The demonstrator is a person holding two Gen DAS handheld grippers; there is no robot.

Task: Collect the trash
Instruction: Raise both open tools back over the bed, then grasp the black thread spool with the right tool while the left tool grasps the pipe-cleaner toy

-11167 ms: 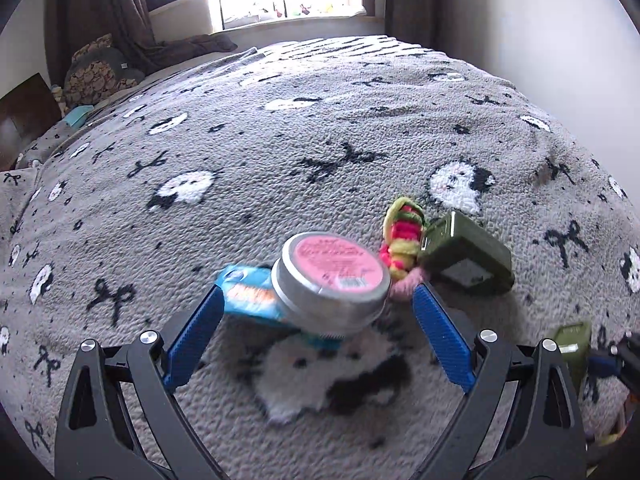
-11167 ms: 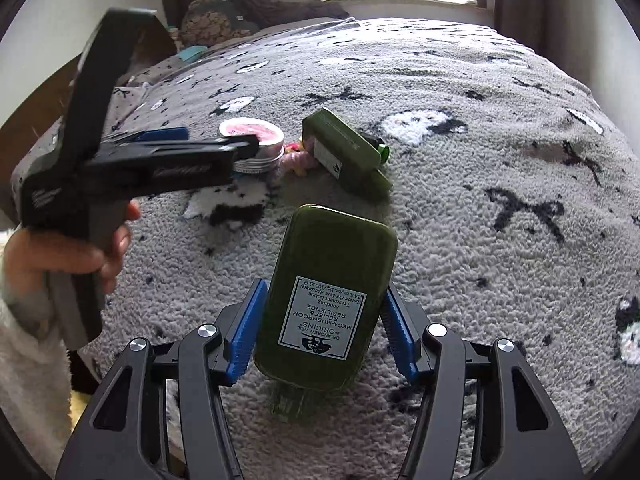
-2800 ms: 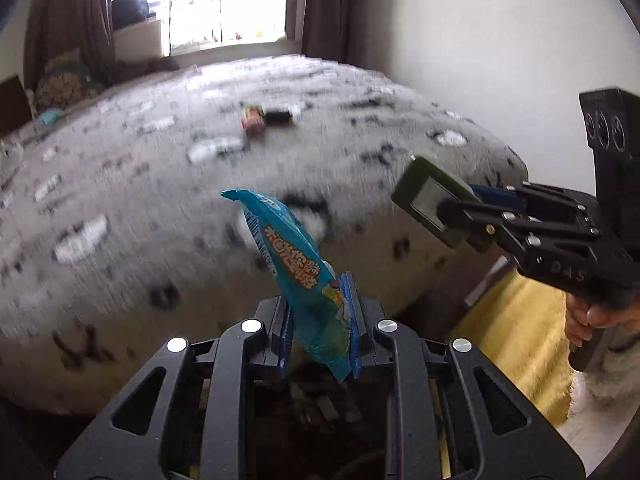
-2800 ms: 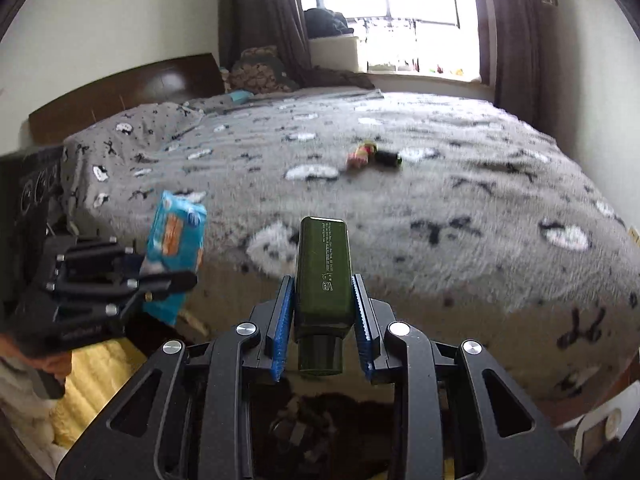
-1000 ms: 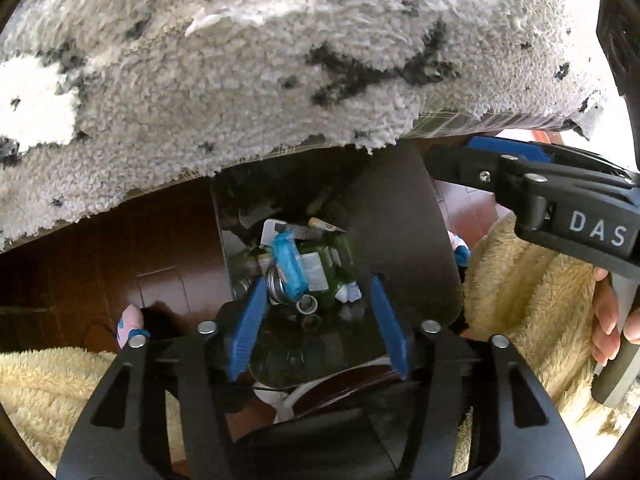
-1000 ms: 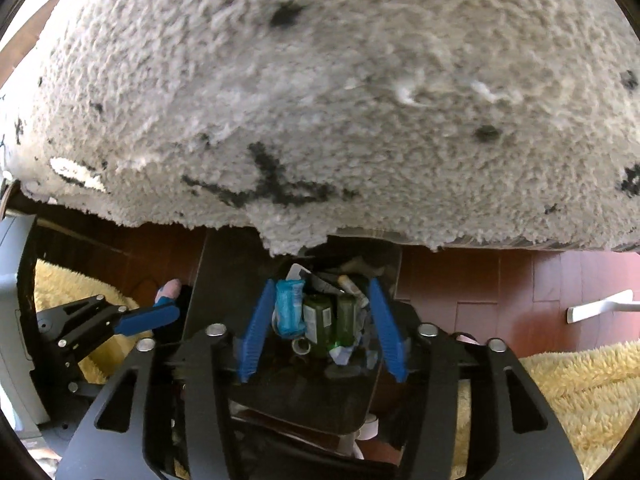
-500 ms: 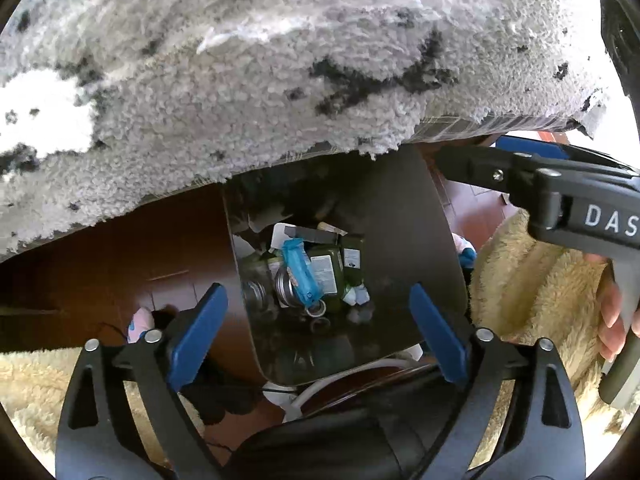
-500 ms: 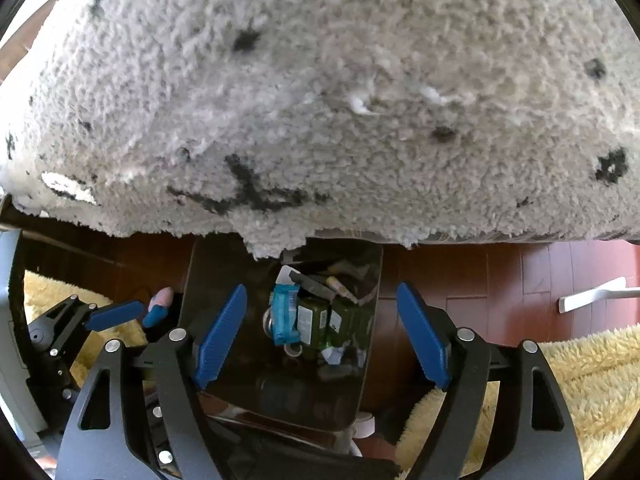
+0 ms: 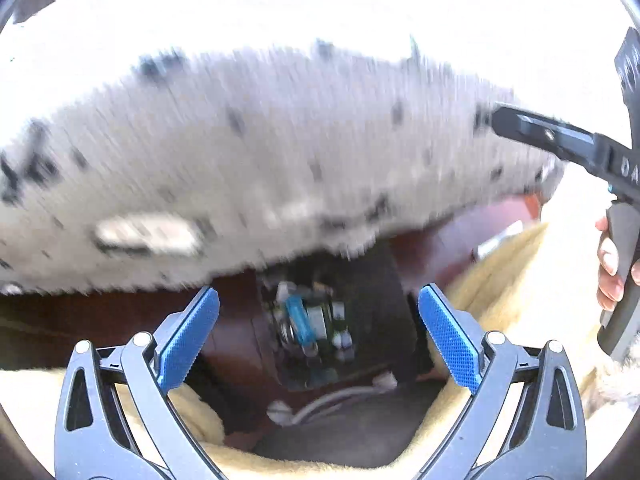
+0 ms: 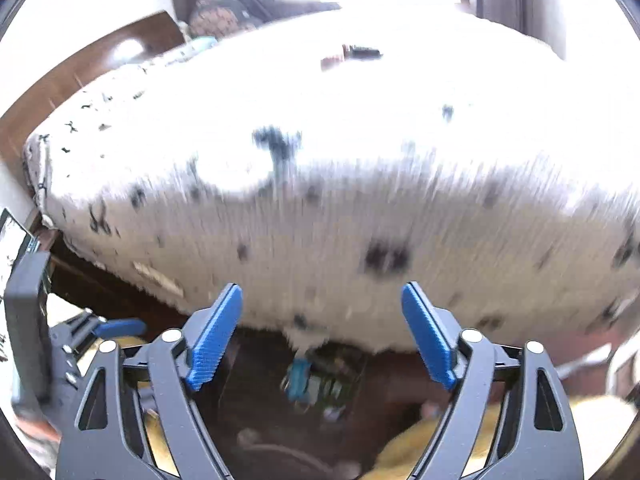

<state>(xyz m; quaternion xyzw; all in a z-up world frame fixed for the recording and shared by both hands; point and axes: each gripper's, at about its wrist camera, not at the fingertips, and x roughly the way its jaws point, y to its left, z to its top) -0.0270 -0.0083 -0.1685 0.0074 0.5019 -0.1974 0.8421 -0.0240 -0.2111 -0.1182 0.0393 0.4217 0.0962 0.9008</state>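
Bed [image 9: 280, 152] fills the upper part of both views, grey fleece blanket [image 10: 360, 220] with black marks hanging over its edge, heavily blurred and overexposed. Dark wood floor [image 9: 240, 344] below the blanket edge. Yellow fluffy rug [image 9: 500, 280] on the floor, right and bottom of the left wrist view. Dark bin [image 9: 376, 312] stands on the floor at the bed's edge, partly under the blanket overhang, seen between the fingers of both grippers.

Left gripper [image 9: 318, 336]: jaws wide apart, just been opening, nothing between them; blue pads framing the bin from above. Right gripper [image 10: 322, 334]: jaws also spread, just been opening, empty. Right gripper also shows at the right edge of the left wrist view, held by a hand [image 9: 610, 268] on its handle. The left one sits at the left edge of the right wrist view.

Trash is in the bin: blue wrapper [image 9: 298, 322] on top, green bottles [image 9: 326, 320] just beside it, a few small white bits near; details too blurred. White cable [image 9: 332, 398] on the floor near the bin.

Far on the bed top, a small dark item [image 10: 362, 53] and a reddish one touching it, too small to tell.
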